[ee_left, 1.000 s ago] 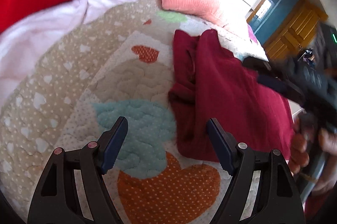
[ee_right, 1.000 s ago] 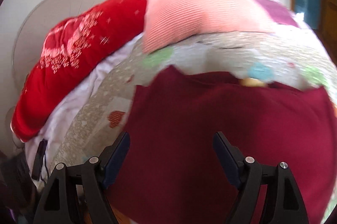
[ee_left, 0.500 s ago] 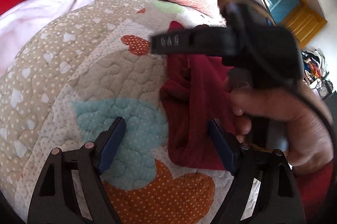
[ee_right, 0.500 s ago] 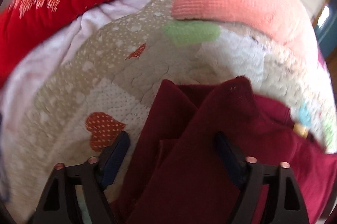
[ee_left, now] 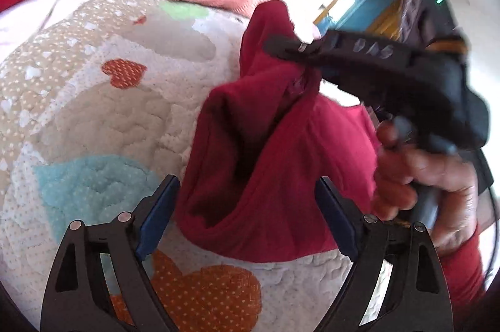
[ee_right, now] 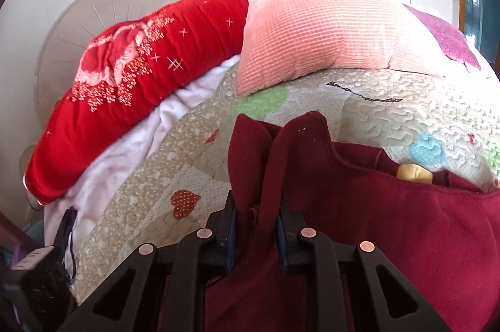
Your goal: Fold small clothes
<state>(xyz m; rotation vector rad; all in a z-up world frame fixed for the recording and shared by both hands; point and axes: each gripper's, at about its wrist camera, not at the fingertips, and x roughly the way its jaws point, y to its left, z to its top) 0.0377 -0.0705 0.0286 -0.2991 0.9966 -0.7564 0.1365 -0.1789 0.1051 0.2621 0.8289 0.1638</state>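
Note:
A dark red small garment (ee_left: 268, 163) lies bunched on a heart-patterned quilt (ee_left: 103, 116). My right gripper (ee_right: 256, 225) is shut on a raised fold of the garment (ee_right: 390, 225) and lifts it off the quilt; it shows in the left wrist view (ee_left: 286, 46) with the cloth hanging from it. My left gripper (ee_left: 247, 210) is open, its blue-padded fingers either side of the garment's lower edge, not gripping it.
A pink ribbed pillow (ee_right: 315, 25) and a red embroidered bolster (ee_right: 134, 75) lie at the head of the bed, with a white sheet (ee_right: 131, 150) under the quilt. A magenta cloth (ee_right: 447, 38) lies far right. A door and cabinet (ee_left: 368, 3) stand beyond the bed.
My right gripper closed on the garment's upper fold and raised it, so the cloth now hangs bunched. My left gripper moved closer to the garment's lower edge and stays open.

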